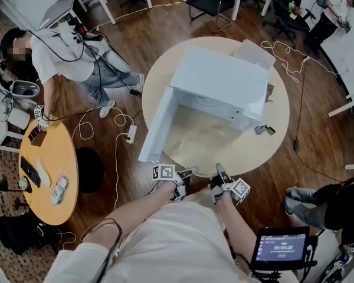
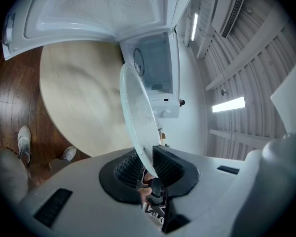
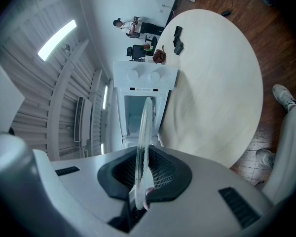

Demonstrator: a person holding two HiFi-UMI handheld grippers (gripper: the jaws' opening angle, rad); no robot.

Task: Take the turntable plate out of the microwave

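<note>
Left gripper and right gripper each pinch the near rim of the turntable plate. I hold it outside the open microwave, over the table's near edge. My judgement: it is glass and slippery, so move both hands together and level

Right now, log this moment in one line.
turntable plate: held before open microwave, above table | left claw: shut on plate | right claw: shut on plate
</note>
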